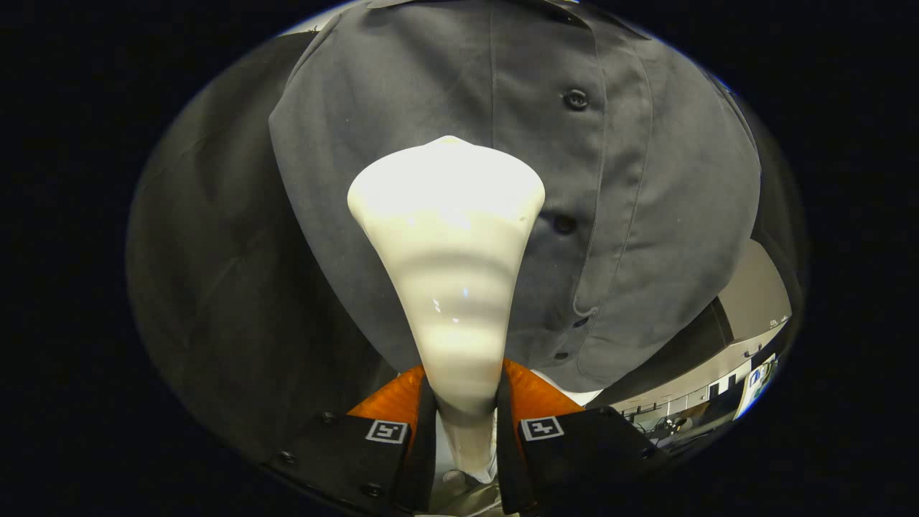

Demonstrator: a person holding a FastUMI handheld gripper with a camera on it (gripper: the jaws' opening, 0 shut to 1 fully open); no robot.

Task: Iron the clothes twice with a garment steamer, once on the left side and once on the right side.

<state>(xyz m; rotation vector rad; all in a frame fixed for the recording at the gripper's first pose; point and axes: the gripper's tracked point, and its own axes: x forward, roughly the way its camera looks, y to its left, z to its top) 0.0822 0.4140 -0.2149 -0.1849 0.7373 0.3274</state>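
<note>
Dark cloth wall (pixel 230 287) on the left, hanging behind the garment. Next to it, grey button-front shirt (pixel 402 93), hung facing the camera, one shoulder seam curving down beside the wall cloth. In the middle, white garment steamer head (pixel 446 237), narrow at the neck and flaring wide toward its top, standing up from between the fingers and lying over the shirt front just left of the placket; contact with the cloth impossible to tell. Gripper (pixel 465 409) clenched on the steamer's narrow neck, a finger pressing on each side of it. Right of the head, shirt placket (pixel 585 215) running down with dark buttons (pixel 575 99) along it. Farther right, past the shirt's hem, a slice of pale room wall (pixel 754 294) and blurred furniture.
</note>
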